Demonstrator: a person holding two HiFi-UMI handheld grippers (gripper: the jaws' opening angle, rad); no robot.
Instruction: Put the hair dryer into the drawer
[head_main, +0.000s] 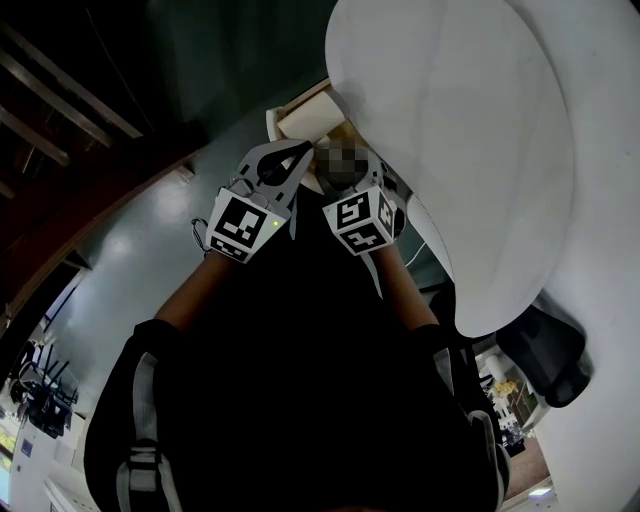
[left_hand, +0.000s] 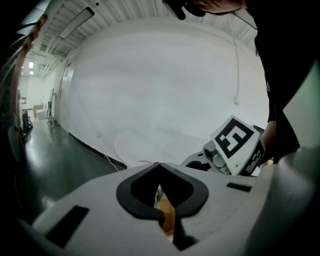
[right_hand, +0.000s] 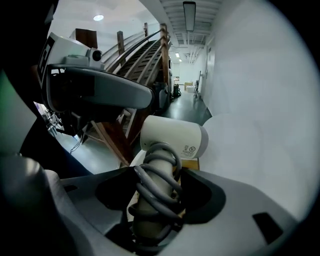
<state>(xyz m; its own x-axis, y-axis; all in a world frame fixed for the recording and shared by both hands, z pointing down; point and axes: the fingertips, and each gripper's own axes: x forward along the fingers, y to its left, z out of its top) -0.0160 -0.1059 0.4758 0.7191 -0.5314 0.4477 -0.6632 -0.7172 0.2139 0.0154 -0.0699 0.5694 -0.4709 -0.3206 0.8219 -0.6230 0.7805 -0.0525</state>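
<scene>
Floor: glossy grey-green floor (head_main: 150, 250) fills the left of the head view.
Left gripper: the left gripper (left_hand: 159, 166) sits left of centre. Its jaw tips meet with nothing clamped, and wood colour shows through the gap lower down between its pads.
Drawer: the drawer (head_main: 308, 118) is at top centre of the head view, open, light wood inside with a white edge, just beyond both grippers.
Right gripper: the right gripper (right_hand: 159, 197) is just right of centre, beside the left one, jaws clamped on the dryer's handle.
Hair dryer: the cream-white hair dryer (right_hand: 172, 137) has its barrel above the jaws and a grey cord (right_hand: 162, 155) wound round its handle. Whether it is inside the drawer cannot be told.
Table: a round white table (head_main: 480, 150) fills the upper right.
</scene>
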